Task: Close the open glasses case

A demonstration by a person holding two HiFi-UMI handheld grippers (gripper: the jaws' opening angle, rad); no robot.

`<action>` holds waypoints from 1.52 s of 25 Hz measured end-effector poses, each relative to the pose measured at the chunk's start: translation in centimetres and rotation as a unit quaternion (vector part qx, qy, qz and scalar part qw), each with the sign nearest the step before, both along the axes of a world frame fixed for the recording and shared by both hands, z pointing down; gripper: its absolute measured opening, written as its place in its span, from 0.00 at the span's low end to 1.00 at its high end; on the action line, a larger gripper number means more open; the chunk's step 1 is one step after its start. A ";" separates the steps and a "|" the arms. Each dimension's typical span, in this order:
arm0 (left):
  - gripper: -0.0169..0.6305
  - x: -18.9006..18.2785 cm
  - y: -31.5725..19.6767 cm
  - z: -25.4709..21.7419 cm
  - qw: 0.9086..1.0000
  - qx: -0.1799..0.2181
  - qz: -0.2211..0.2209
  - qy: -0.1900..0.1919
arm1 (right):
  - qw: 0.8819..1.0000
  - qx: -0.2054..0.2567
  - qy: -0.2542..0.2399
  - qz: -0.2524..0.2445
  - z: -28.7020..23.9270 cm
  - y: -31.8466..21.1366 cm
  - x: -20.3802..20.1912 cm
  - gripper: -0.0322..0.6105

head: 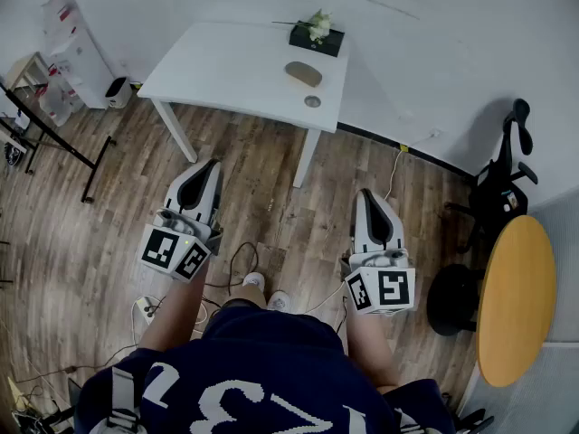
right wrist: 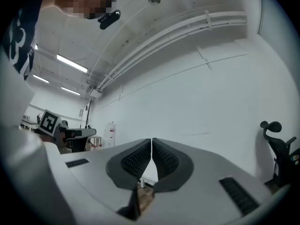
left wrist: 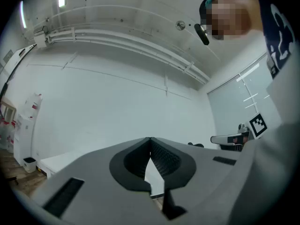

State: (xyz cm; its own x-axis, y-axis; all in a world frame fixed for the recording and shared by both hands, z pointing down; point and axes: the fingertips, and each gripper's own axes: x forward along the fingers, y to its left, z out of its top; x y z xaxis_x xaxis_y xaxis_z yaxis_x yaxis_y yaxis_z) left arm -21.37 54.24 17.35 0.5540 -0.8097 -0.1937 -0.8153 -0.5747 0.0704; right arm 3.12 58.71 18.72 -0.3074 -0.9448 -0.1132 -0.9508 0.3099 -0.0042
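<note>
Far ahead, on a white table [head: 226,70], lies the olive oval glasses case [head: 303,73]; it is too small to tell how its lid stands. Beside it sit a small round grey thing [head: 312,101] and a black box with white flowers [head: 317,36]. My left gripper [head: 210,164] [left wrist: 150,138] and right gripper [head: 366,193] [right wrist: 152,139] hang over the wood floor, close to the person's body and well short of the table. Both are shut with nothing between the jaws. Both gripper views look at the white wall and do not show the case.
A black office chair [head: 507,165] and a round wooden table [head: 516,301] stand at the right. A white shelf unit [head: 68,43] and a black rack [head: 45,134] stand at the left. Cables and a power strip [head: 145,310] lie by the person's feet.
</note>
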 end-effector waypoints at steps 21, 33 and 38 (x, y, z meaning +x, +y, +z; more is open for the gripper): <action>0.05 0.4 -4.2 0.7 1.000 -0.007 -0.008 0.004 | 0.999 0.026 -0.038 -0.006 -1.3 -4.2 0.5 0.09; 0.05 0.1 -22.8 -1.3 0.999 0.021 0.025 0.005 | 0.998 0.043 -0.029 0.020 -3.0 -21.7 -0.1 0.09; 0.05 -0.1 -29.0 -1.8 0.999 0.021 0.038 0.005 | 0.998 0.040 -0.029 0.034 -3.4 -27.1 -0.5 0.09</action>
